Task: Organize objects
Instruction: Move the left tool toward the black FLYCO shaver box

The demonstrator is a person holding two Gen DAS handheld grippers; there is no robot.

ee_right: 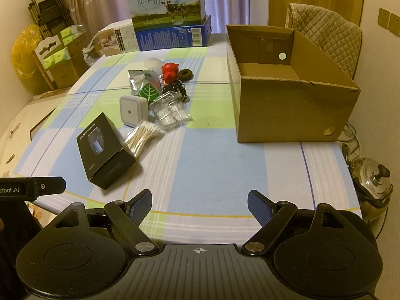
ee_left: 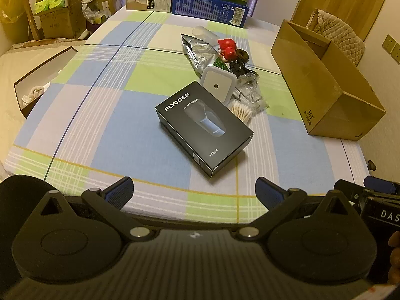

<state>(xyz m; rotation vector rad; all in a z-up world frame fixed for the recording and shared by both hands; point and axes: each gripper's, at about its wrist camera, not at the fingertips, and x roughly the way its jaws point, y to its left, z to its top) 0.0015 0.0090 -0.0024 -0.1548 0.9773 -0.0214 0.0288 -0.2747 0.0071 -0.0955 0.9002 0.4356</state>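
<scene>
I have both tongs wide open and empty, held low at the bottom of their frames, short of the clutter; left tongs [ee_left: 193, 192] face the black box [ee_left: 203, 127] at centre frame, probably my first pick since it lies nearest and apart enough to grip; right tongs [ee_right: 200, 203] look over bare cloth. The carton [ee_right: 290, 95] sits open-topped at right of frame on the surface [ee_right: 212, 165], likely the bin for everything. Swabs [ee_right: 142, 135], white cube [ee_right: 131, 110], clear packet [ee_right: 170, 111], foil bag [ee_right: 143, 85] and red figure [ee_right: 168, 71] huddle together left of it, touching, so I judge they need one-by-one lifting.
</scene>
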